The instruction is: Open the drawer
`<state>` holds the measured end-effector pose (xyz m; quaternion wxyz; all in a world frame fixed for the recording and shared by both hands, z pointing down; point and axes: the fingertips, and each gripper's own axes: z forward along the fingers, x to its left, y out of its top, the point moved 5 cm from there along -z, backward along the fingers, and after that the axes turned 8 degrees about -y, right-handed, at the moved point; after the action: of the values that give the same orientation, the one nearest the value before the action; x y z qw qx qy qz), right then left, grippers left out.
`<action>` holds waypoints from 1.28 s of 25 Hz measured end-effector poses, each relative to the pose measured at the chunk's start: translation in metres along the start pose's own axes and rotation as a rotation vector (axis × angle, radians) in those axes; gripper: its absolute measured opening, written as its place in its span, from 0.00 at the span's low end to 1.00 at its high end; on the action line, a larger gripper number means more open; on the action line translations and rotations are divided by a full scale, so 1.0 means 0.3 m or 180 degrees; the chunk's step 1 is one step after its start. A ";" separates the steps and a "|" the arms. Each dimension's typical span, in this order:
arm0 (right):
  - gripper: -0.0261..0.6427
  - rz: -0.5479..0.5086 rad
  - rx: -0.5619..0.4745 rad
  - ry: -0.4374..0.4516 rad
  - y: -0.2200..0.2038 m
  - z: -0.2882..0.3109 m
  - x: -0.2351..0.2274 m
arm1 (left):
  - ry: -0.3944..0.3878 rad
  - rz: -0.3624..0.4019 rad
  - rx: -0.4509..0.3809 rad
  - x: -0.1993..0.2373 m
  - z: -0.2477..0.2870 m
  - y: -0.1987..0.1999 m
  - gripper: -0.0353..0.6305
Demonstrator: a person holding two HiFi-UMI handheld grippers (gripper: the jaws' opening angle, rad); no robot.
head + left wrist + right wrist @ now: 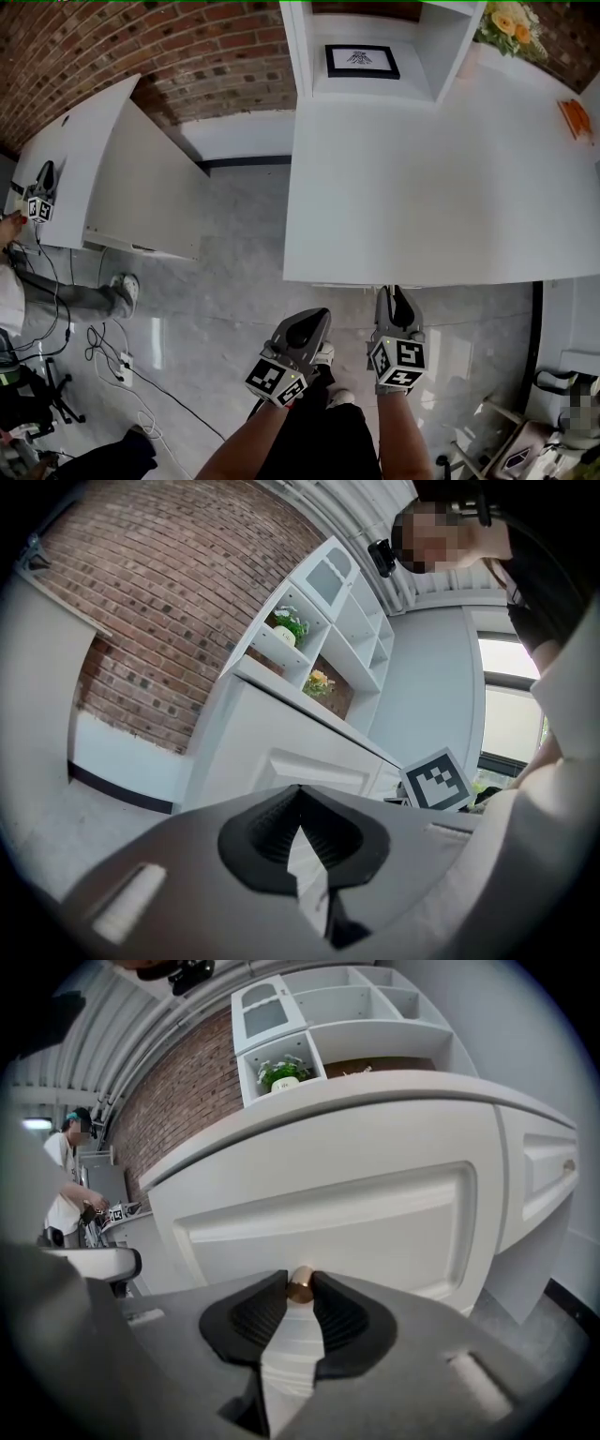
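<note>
The white cabinet (441, 159) fills most of what I see looking down, its flat top running out to the brick wall (159, 47) behind it. A grey marbled floor (234, 244) lies between it and the second white unit (112, 178) on my left. On the far end of the top stands an open white shelf box (450, 47). A dark framed print (362, 61) sits inside, its design too small to read.

The drawer front (375, 1232) is a recessed white panel under the cabinet's near edge, straight ahead of my right tongs (395, 295) and closed flush with the cabinet.

My left tongs (300, 794) hang beside the right, clear of the cabinet, tips clenched together on nothing.

Each tong carries a cube of black-and-white square markers (398, 361), patterns only, no letters.

The small copper knob (301, 1288) of the drawer sits between my right tongs' tips, and both pads press against its sides, so I am grasping it.
</note>
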<state>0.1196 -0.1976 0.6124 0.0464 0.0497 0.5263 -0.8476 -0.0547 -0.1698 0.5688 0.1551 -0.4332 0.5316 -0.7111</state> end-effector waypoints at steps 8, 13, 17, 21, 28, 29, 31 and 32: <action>0.16 -0.0026 0.0109 0.0015 -0.012 -0.030 0.007 | 0.0093 0.0027 -0.0051 -0.011 -0.048 0.019 0.06; 0.16 -0.0064 0.0151 0.0043 -0.025 -0.056 0.009 | 0.0148 0.0021 -0.0025 -0.036 -0.071 0.003 0.06; 0.16 -0.0113 0.0170 0.0067 -0.033 -0.085 0.005 | 0.0193 0.0015 -0.0021 -0.060 -0.089 -0.005 0.06; 0.15 -0.0099 0.0160 0.0087 -0.041 -0.116 0.005 | 0.0261 0.0002 -0.0020 -0.072 -0.114 -0.007 0.06; 0.15 -0.0034 0.0207 0.0131 -0.038 -0.104 0.000 | 0.0315 -0.0013 -0.0047 -0.091 -0.140 -0.013 0.06; 0.16 -0.0020 0.0226 0.0121 -0.041 -0.097 0.001 | 0.0328 -0.0019 -0.0043 -0.089 -0.143 -0.018 0.06; 0.17 -0.0017 0.0255 0.0080 -0.045 -0.087 0.004 | 0.0347 -0.0032 -0.0035 -0.089 -0.149 -0.025 0.06; 0.17 -0.0018 0.0262 0.0053 -0.045 -0.083 0.006 | 0.0346 -0.0031 -0.0035 -0.090 -0.150 -0.025 0.06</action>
<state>0.1171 -0.1694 0.6130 0.0375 0.0572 0.4915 -0.8682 -0.0725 -0.1205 0.5608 0.1201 -0.3973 0.5410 -0.7315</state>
